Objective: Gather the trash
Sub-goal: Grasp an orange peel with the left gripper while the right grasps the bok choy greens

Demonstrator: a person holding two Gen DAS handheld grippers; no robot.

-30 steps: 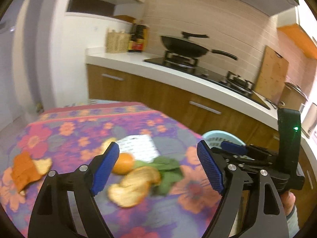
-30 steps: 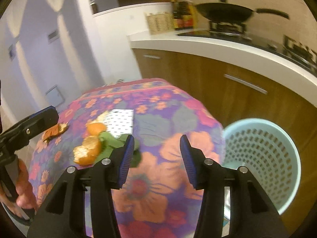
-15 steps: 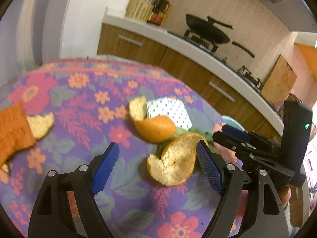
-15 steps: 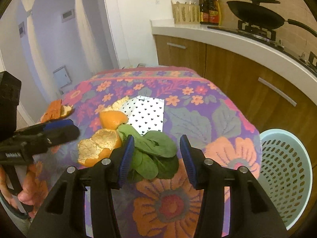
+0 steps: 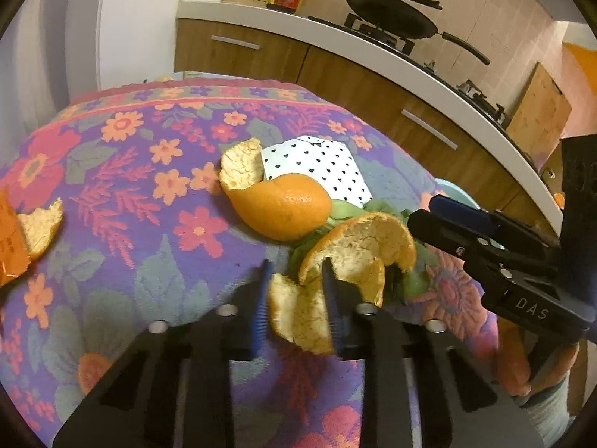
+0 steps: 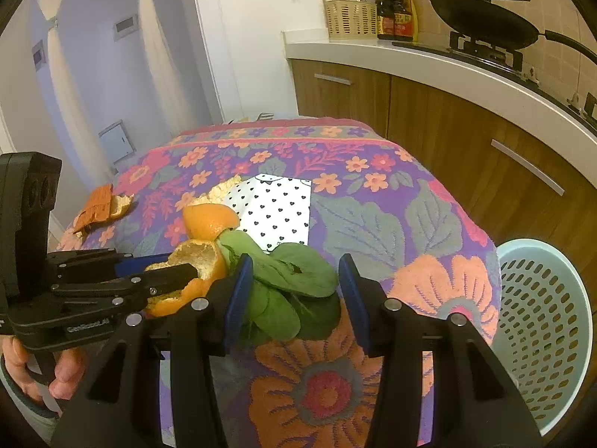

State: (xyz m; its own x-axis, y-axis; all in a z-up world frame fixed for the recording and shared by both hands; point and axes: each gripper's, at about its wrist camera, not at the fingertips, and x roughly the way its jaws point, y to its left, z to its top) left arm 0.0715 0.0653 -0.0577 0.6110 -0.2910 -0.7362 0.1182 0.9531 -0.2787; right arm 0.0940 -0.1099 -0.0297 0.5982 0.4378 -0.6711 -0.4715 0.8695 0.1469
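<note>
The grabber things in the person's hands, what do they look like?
Both are black plastic tongs with two fingers, and each finger wears a ridged blue pad. Silver screw heads dot the fingers. The left gripper has small pale lettering on its body. The right gripper shows the letters DAS from the other camera. Each has a boxy black handle. No cables show.

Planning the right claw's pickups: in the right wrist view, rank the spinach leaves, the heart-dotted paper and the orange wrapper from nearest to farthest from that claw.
1. Spinach leaves: between the open right claw fingers.
2. Heart-dotted paper: just beyond the leaves, mid-table.
3. Orange wrapper: far left edge of the table.
</note>
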